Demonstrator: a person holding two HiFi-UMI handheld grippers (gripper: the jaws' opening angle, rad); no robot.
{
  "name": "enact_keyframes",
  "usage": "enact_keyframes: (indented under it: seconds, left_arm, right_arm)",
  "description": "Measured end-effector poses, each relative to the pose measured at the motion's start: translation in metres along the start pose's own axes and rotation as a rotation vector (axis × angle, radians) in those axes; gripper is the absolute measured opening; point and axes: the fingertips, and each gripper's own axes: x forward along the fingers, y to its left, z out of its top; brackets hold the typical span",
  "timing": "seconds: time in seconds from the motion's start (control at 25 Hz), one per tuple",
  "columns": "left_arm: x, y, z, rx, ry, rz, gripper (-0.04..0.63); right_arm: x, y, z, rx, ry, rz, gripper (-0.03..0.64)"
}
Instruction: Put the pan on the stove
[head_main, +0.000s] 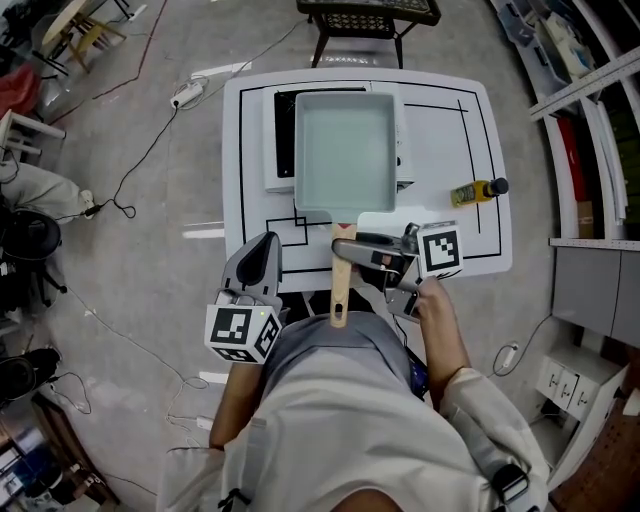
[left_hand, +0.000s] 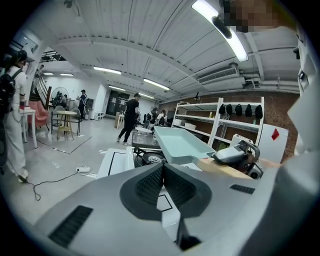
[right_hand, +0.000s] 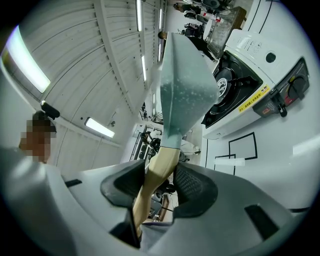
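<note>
A pale teal rectangular pan (head_main: 345, 150) with a wooden handle (head_main: 340, 285) hangs over the white gas stove (head_main: 280, 160) at the back left of the white table (head_main: 470, 120). My right gripper (head_main: 346, 250) reaches in from the right and is shut on the handle. In the right gripper view the handle (right_hand: 156, 172) runs between the pads, with the pan (right_hand: 185, 90) beyond and the stove (right_hand: 245, 85) to its right. My left gripper (head_main: 264, 250) hovers at the table's front edge, left of the handle, shut and empty. Its pads (left_hand: 150, 186) meet in the left gripper view, below the pan (left_hand: 182, 145).
A yellow bottle with a dark cap (head_main: 478, 191) lies on the table right of the pan. A dark rack (head_main: 365, 15) stands beyond the table. A power strip (head_main: 186, 95) and cables lie on the floor at left, and shelving (head_main: 590, 110) lines the right side.
</note>
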Motion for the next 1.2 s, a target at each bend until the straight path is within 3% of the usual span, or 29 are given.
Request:
enact_keyframes:
  seconds: [1.2]
  left_arm:
    - [0.018,0.035,-0.009,-0.049,0.055,0.058,0.009]
  right_arm:
    - [0.021,-0.033,0.031,0.051,0.038,0.004,0.183]
